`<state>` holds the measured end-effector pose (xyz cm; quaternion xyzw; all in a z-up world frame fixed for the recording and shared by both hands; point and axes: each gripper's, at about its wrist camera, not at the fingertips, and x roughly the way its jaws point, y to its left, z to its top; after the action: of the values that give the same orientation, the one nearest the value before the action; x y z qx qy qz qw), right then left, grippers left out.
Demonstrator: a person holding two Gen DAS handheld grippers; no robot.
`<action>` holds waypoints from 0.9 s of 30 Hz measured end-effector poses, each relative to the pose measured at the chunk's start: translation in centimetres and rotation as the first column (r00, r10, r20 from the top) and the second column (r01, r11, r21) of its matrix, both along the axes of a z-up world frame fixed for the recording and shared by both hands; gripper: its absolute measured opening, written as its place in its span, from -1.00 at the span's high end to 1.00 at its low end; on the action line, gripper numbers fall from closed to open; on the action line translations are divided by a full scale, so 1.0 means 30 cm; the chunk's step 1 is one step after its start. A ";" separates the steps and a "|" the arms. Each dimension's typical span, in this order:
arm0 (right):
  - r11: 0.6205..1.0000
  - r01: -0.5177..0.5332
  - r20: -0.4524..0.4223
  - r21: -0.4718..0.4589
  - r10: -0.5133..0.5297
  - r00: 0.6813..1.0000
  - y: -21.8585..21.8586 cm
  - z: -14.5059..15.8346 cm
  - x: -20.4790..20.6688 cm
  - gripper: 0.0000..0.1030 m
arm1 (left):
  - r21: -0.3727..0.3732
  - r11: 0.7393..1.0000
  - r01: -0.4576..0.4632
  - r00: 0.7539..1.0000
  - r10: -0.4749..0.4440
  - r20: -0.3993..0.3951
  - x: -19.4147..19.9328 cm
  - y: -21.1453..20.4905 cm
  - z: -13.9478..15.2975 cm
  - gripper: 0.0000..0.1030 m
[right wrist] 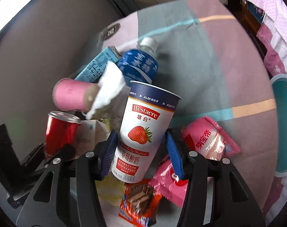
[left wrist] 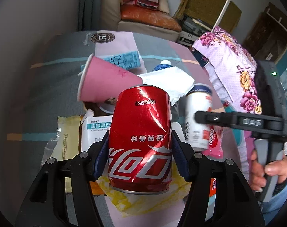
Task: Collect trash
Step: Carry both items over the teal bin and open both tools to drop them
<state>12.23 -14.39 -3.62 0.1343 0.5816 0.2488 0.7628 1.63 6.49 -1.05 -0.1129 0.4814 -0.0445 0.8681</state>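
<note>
We are over a bed or table spread with a grey, pink and teal striped cloth (right wrist: pixel 209 60), a worn sofa with an orange cushion (left wrist: pixel 149 17) at the top of the left wrist view and a floral pink quilt (left wrist: pixel 232 60) at its right. Trash lies heaped in the middle of both frames: a tipped pink paper cup (left wrist: pixel 107 85), a crumpled white tissue (left wrist: pixel 168 81), a blue-labelled plastic bottle (right wrist: pixel 139 66), a light-blue drink carton (right wrist: pixel 98 64), a white medicine box (left wrist: pixel 96 130) and pink snack wrappers (right wrist: pixel 209 140). In the left wrist view our left gripper (left wrist: pixel 139 147) holds the dented red cola can (left wrist: pixel 141 140) upside down at centre frame, both blue pads pressed to its sides at a middling spread. In the right wrist view our right gripper (right wrist: pixel 139 153) straddles the white strawberry yoghurt cup (right wrist: pixel 145 132) at lower centre; the left pad touches the cup wall, while a sliver of gap shows at the right pad, so we judge the grip not yet firm. To do this step well, we should settle the pads square on the cup's lower half and squeeze gently, since a thin cup will likely buckle, then lift straight so the wrappers underneath are not dragged. The can is already creased, so we should keep its pressure steady.
</note>
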 end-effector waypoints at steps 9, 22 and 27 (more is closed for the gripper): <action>0.992 0.080 0.067 0.097 -0.087 0.994 -0.203 0.144 -0.079 0.04 | -0.004 0.998 0.057 0.998 -0.057 0.042 -0.024 -0.081 0.077 -0.19; 0.916 0.401 0.202 0.017 -0.396 0.896 -0.675 0.181 -0.130 0.03 | -0.010 0.941 0.340 0.941 -0.340 -0.009 0.145 -0.541 0.056 -0.20; 0.853 0.522 0.184 -0.004 -0.512 0.839 -0.868 0.100 -0.149 0.03 | 0.024 0.895 0.445 0.895 -0.444 -0.046 0.230 -0.782 -0.001 -0.20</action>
<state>7.76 -40.45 -0.62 0.2430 0.4603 0.0291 0.8534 8.55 -16.98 -1.08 0.0137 0.5121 -0.2314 0.8271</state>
